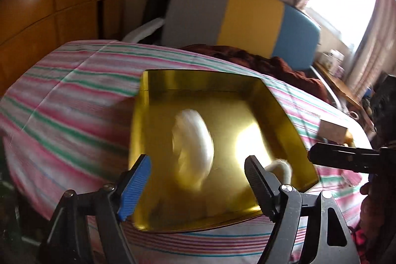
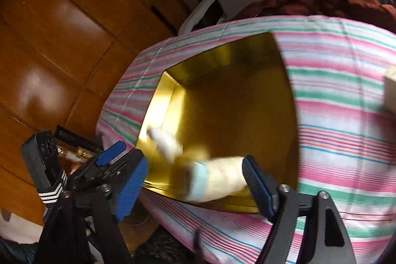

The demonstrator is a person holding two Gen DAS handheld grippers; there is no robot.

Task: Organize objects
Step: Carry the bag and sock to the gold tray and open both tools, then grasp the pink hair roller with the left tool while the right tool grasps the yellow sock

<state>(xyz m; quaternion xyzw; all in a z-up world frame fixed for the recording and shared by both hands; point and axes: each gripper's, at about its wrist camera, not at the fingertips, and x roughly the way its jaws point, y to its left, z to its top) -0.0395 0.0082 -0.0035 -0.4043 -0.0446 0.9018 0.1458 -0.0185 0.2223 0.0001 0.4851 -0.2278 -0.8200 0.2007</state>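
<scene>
From my left wrist camera, the left gripper stands with its jaws apart and nothing pressed between the pads. Past it, at twelve o'clock, a gold box sits open on the striped sheet. A blurred white bundle shows over the box floor, between the fingers in the picture but touching neither. A small white piece peeks out just beyond the right finger. At three o'clock the black end of the right gripper reaches in from the edge. A brown blanket lies at one o'clock beyond the box, with a grey, yellow and blue headboard behind it.

From my right wrist camera, the right gripper is also spread wide. A pale sock with a light blue band lies blurred across the near edge of the box, between the pads; its end comes close to the right pad, and I cannot tell whether it touches. A smaller white piece lies at eleven o'clock from it, inside the box. The left gripper shows at nine o'clock. Wooden panels fill the upper left.
</scene>
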